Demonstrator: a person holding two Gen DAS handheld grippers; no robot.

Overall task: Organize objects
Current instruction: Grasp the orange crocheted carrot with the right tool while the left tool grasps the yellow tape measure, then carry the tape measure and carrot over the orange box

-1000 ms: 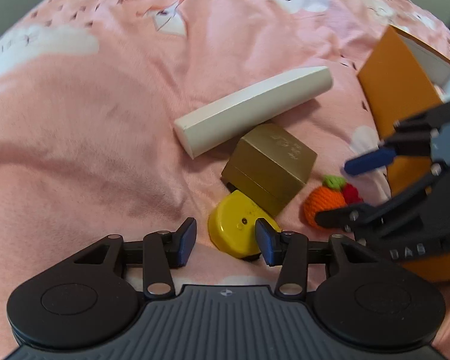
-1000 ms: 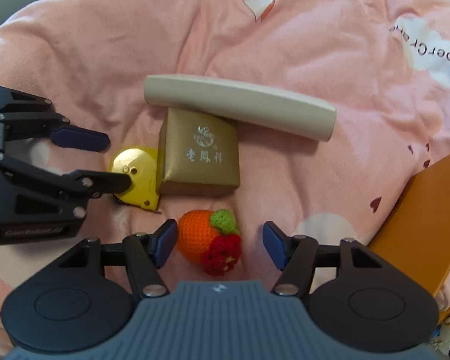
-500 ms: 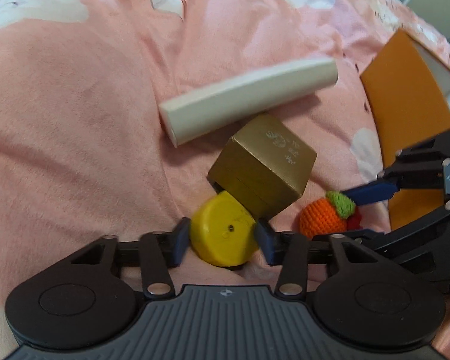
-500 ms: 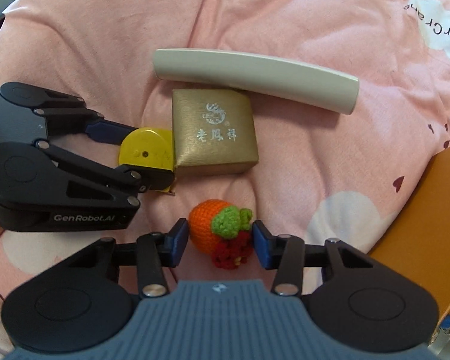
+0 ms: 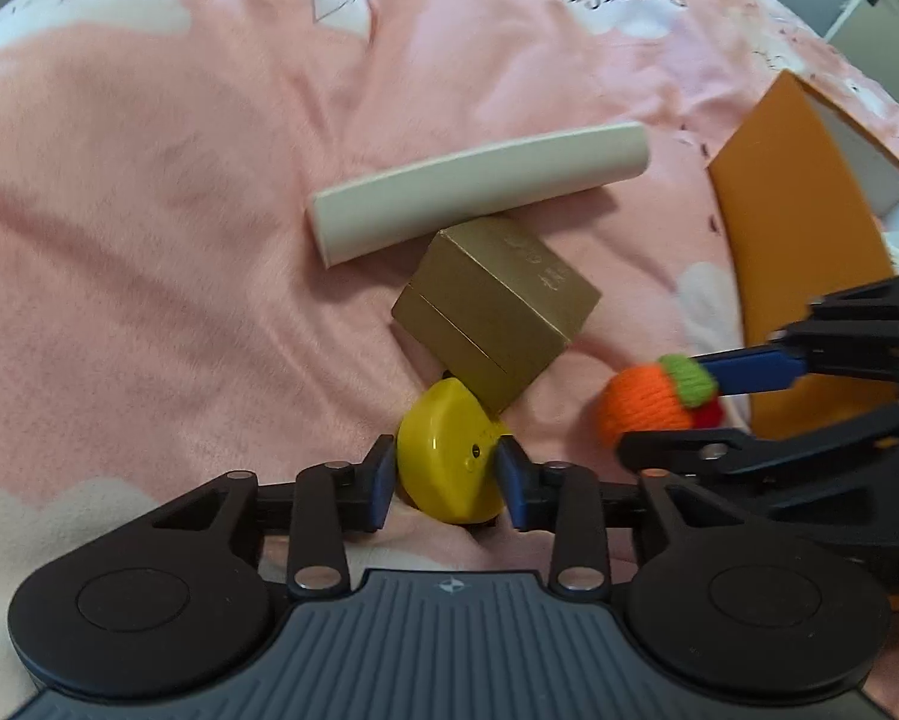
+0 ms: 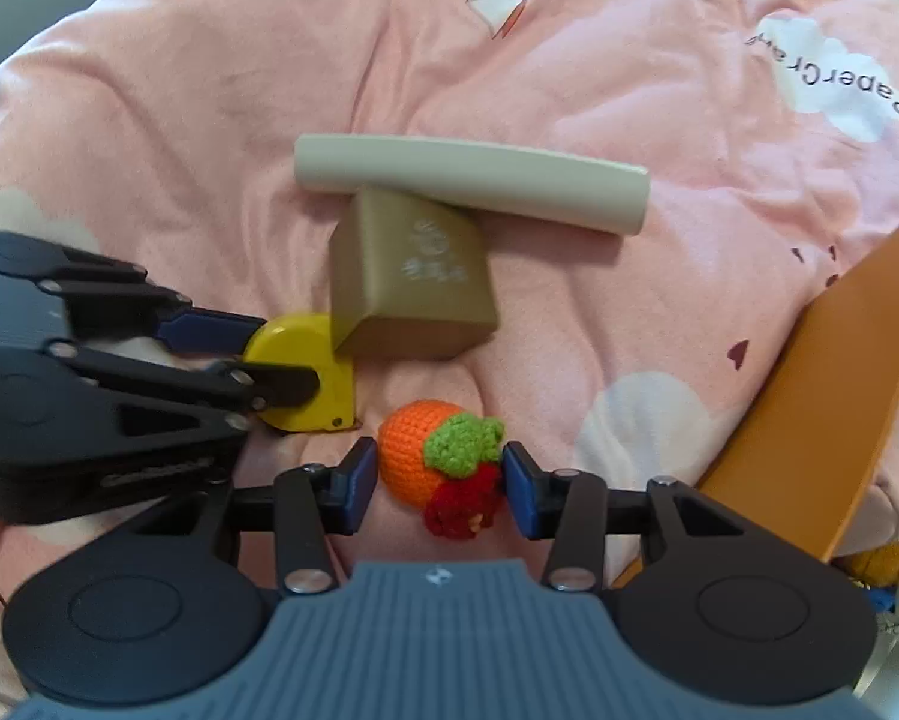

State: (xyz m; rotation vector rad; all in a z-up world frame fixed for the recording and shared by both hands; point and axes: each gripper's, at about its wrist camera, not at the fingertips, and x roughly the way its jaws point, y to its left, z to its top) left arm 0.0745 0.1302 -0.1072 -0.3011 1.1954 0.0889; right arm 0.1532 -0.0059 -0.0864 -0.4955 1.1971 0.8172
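L gripper [image 5: 447, 474] is clamping the yellow tape measure [image 5: 449, 459], blue pads pressing both flat sides, sitting at 6 o'clock in the L wrist view on the pink blanket [image 5: 179, 210]. The tape measure's top edge is touching the low corner of the gold box [image 5: 497, 312], which is tilting up at 12 from it. Cream tube [image 5: 479, 192] is lying across the box's far edge, running approx 9 to 3 w/ the right end higher.

R gripper [image 6: 437, 474] is closing snug on the crocheted orange [image 6: 431, 456], pads contacting the yarn on each side; green leaf and red bits are facing the cam. In the R wrist view it's at 6 o'clock, w/ the gold box at 12 from it and the tape measure at 10, L gripper's fingers [image 6: 209, 324] reaching in from 9.

Orange bin [image 6: 821, 396] is standing at 3 o'clock in both views, near the crocheted orange but not touching it. Its white inner wall is showing at the top in the L view.
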